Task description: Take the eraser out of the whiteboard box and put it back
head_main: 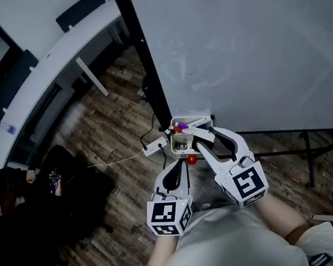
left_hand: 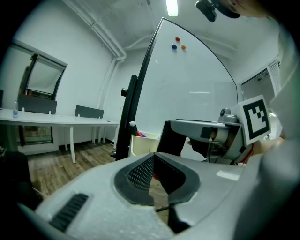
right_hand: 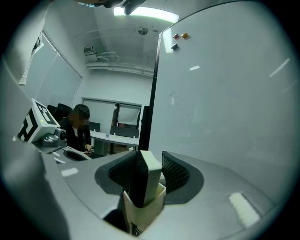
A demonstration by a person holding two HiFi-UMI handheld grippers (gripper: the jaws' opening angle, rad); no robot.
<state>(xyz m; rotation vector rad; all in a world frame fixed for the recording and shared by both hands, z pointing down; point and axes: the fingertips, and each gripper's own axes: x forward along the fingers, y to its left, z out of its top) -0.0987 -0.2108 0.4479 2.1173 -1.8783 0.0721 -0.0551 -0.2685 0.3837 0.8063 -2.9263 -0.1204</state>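
Note:
The whiteboard box (head_main: 177, 148) is a small white tray fixed at the whiteboard's lower left corner, with markers (head_main: 180, 125) in it. My right gripper (head_main: 189, 134) reaches over it. In the right gripper view it (right_hand: 151, 163) is shut on the eraser (right_hand: 150, 174), a white block with a black felt side, held upright just above the box (right_hand: 140, 212). My left gripper (head_main: 185, 161) hangs a little short of the box, its jaws closed tip to tip (left_hand: 153, 160) and empty. A small red thing (head_main: 191, 158) sits beside its tip. The box (left_hand: 142, 143) shows ahead in the left gripper view.
The whiteboard (head_main: 240, 44) stands on a black frame (head_main: 146, 64) with a floor leg (head_main: 305, 149). A power strip and cable (head_main: 154, 146) lie on the wooden floor. A long white desk (head_main: 50, 60) curves at left, where a person (head_main: 15, 201) sits.

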